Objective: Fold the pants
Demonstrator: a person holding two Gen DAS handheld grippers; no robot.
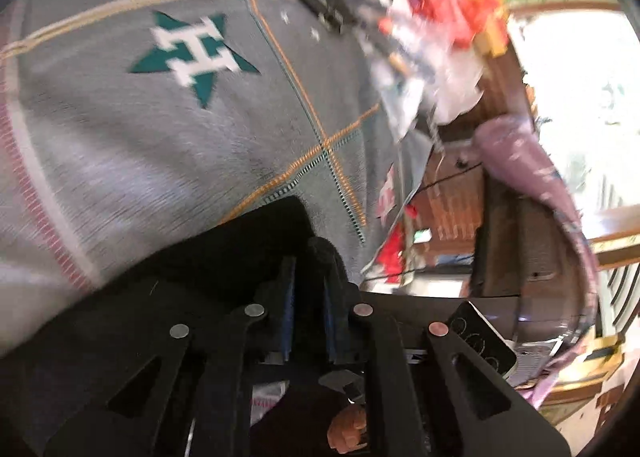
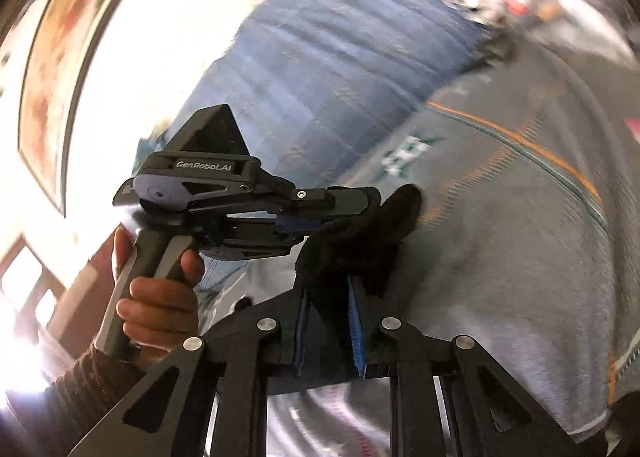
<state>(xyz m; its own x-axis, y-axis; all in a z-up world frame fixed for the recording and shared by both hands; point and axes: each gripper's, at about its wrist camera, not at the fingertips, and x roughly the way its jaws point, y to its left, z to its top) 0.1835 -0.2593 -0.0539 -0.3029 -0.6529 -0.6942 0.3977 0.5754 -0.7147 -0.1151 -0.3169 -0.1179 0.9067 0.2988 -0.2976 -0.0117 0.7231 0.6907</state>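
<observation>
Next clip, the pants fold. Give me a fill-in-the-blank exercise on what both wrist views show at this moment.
1. Both grippers' jaws are closed on fabric whose colour is ____.
2. The star printed on the grey blanket is coloured ____.
3. In the right wrist view, the left gripper is held by a bare ____.
4. Beyond the grey blanket in the right wrist view lies a quilted pillow coloured ____.

Missing words: black; green; hand; blue
</observation>
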